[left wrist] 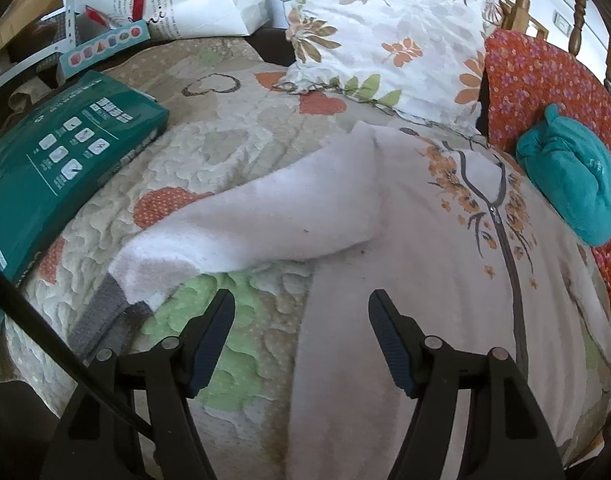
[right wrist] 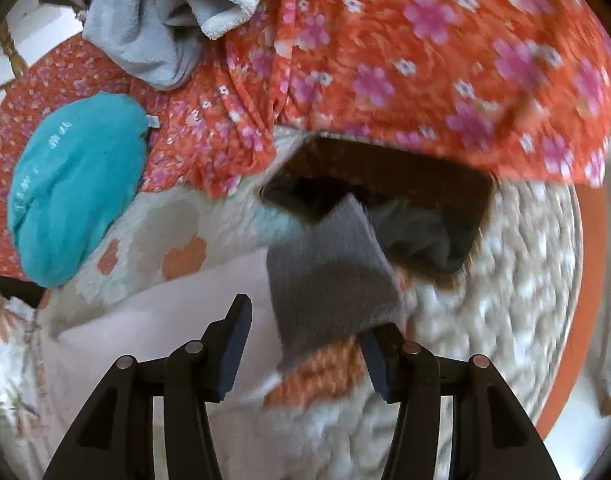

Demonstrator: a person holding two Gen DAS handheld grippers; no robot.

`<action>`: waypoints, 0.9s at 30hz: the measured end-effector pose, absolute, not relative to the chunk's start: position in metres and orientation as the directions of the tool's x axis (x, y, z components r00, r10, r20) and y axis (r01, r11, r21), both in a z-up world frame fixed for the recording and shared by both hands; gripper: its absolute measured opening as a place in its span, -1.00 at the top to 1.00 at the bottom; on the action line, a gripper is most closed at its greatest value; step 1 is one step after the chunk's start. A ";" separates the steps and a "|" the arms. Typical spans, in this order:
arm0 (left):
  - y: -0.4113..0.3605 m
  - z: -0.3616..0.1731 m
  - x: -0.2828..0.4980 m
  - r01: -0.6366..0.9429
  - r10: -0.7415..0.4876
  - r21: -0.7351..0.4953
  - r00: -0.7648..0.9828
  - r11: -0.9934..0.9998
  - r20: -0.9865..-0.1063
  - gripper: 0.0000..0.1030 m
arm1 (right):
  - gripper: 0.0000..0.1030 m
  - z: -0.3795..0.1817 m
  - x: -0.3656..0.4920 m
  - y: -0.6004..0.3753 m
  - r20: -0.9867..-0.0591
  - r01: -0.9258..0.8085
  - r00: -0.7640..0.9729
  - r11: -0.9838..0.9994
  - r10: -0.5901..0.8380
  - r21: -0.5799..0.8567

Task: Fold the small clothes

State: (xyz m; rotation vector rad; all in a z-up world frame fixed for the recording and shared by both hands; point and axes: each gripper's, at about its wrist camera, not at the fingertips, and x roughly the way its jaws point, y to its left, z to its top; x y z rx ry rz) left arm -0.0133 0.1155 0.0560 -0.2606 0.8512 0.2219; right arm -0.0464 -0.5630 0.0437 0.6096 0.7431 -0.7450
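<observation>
A pale pink fleece zip jacket (left wrist: 417, 264) with an orange flower print lies flat on the quilted bedspread (left wrist: 209, 152). Its left sleeve (left wrist: 265, 220) stretches out to the left and ends in a grey cuff (left wrist: 101, 316). My left gripper (left wrist: 301, 300) is open and empty, hovering over the jacket's left edge. In the right wrist view the other grey cuff (right wrist: 329, 280) lies draped over the right fingertip (right wrist: 375, 360) of my open right gripper (right wrist: 305, 320). The pink sleeve (right wrist: 153, 320) runs off to the left. That view is blurred.
A green box (left wrist: 61, 164) lies at the left on the bed. A floral pillow (left wrist: 385, 36) sits at the back. A teal folded garment (left wrist: 573, 188) (right wrist: 77, 184) rests on an orange flowered cloth (left wrist: 545, 92) (right wrist: 425, 60). A dark object (right wrist: 385, 184) lies under that cloth.
</observation>
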 end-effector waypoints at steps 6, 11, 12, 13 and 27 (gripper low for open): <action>0.144 0.078 0.001 -0.342 0.111 -0.157 0.647 0.926 -0.754 -0.33 | 0.90 0.060 -0.028 -0.541 -0.753 0.699 0.553 0.691 -0.356 0.186; 0.173 0.102 0.027 -0.406 0.145 -0.198 0.672 0.892 -0.727 -0.41 | 0.90 0.113 0.012 -0.476 -0.679 0.474 0.709 0.841 -0.188 0.262; 0.181 0.106 0.033 -0.425 0.163 -0.201 0.678 0.883 -0.716 -0.41 | 0.90 0.121 0.019 -0.464 -0.669 0.433 0.727 0.860 -0.155 0.271; 0.185 0.108 0.037 -0.434 0.173 -0.200 0.680 0.879 -0.712 -0.41 | 0.90 0.131 0.033 -0.439 -0.655 0.361 0.749 0.891 -0.099 0.277; 0.263 0.110 0.022 -0.550 0.248 -0.250 0.675 0.797 -0.695 -0.42 | 0.90 0.097 0.164 -0.087 -0.715 -0.284 0.590 0.925 0.376 0.252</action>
